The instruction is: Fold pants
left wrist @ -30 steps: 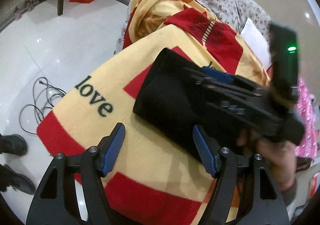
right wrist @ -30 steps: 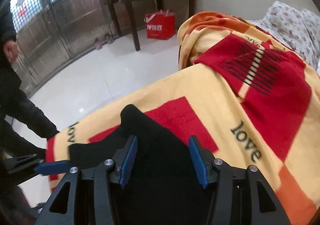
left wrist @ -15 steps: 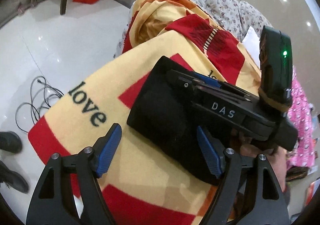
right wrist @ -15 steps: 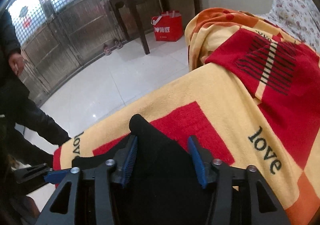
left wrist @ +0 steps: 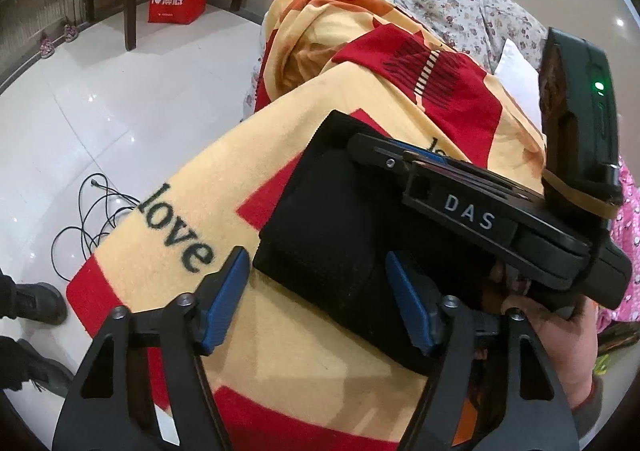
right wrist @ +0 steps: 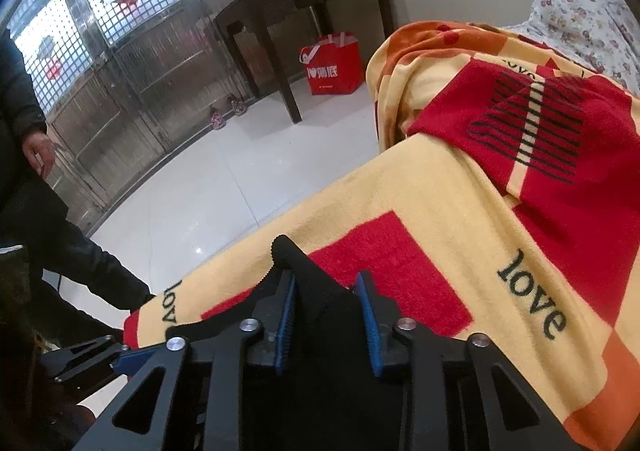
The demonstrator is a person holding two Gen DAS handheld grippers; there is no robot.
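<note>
The black pants (left wrist: 332, 227) lie folded into a thick rectangle on the yellow and red "love" blanket (left wrist: 192, 203). My left gripper (left wrist: 316, 299) is open, its blue pads on either side of the near corner of the pants, just above the blanket. My right gripper (right wrist: 326, 315) has closed on a raised fold of the black pants (right wrist: 296, 263), with fabric bunched between its blue pads. The right gripper also shows in the left wrist view (left wrist: 460, 199), lying across the far side of the pants.
The blanket covers a bed with floral bedding (left wrist: 472, 7) and a white pillow (left wrist: 516, 75). White tile floor lies to the left with a black cable (left wrist: 92, 219), a red shopping bag (right wrist: 332, 65) and a dark wooden table (right wrist: 304, 7). A person in dark clothes (right wrist: 24, 155) stands at the left.
My right gripper's pads have closed in from wide apart onto the pants fold. My left gripper has moved slightly toward the pants corner and stays open.
</note>
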